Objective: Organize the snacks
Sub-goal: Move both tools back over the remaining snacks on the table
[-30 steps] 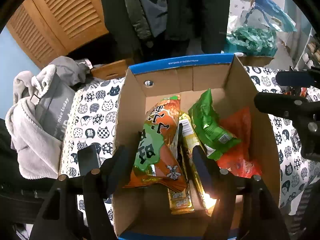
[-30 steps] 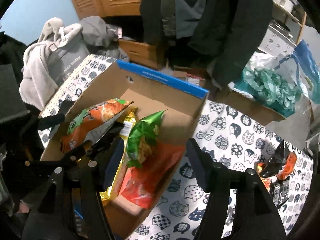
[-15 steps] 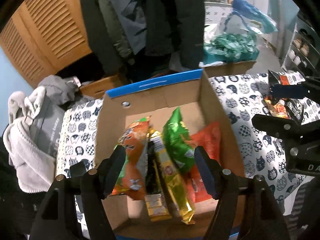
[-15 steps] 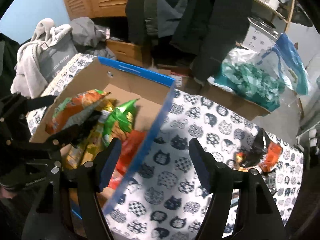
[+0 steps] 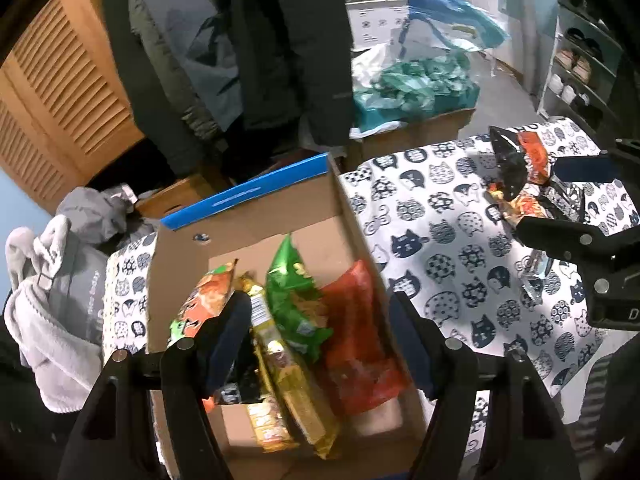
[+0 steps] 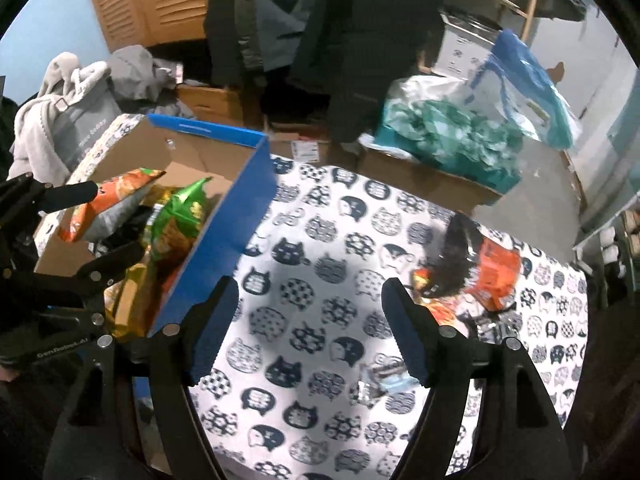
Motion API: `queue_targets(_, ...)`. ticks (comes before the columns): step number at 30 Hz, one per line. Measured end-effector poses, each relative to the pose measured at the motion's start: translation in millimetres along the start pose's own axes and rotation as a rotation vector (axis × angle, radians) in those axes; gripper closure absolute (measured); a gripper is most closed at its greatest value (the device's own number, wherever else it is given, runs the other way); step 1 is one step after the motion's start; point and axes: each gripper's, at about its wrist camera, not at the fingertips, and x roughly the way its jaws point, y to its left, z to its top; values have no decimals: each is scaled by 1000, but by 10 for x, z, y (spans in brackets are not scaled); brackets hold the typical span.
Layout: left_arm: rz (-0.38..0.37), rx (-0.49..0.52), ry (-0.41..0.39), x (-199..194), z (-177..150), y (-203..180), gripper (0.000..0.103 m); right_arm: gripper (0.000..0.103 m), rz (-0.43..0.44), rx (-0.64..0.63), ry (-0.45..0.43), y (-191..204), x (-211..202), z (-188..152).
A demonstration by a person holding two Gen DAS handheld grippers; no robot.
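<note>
Left wrist view: your left gripper hangs over the cardboard box with its fingers spread wide and nothing between them. The box stands on the cat-print tablecloth and holds four packets on edge, side by side. From left to right these are an orange-and-green bag, a yellow packet, a green bag and a red bag. The left finger sits just in front of the orange-and-green bag; you cannot tell whether it touches it. The box's far wall carries a blue rim. Beyond the box on the left lies a grey bundle of clothes.

Right wrist view: your right gripper hovers above the bare tablecloth, just right of the box's blue outer side. Its jaws are wide apart and empty. At the far right of the cloth lies a loose heap of snacks: a black-and-orange bag on top, with more wrappers under and beside it. A small clear wrapper lies near the right finger, close to the near edge of the cloth. Behind the table, dark coats hang, and a second carton holds crumpled green plastic.
</note>
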Motion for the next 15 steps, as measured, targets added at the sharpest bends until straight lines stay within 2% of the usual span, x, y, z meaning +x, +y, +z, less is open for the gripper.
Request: queue_targets(15, -19, 102, -24, -72, 204, -587, 30, 27, -66, 73, -16, -665, -204, -391)
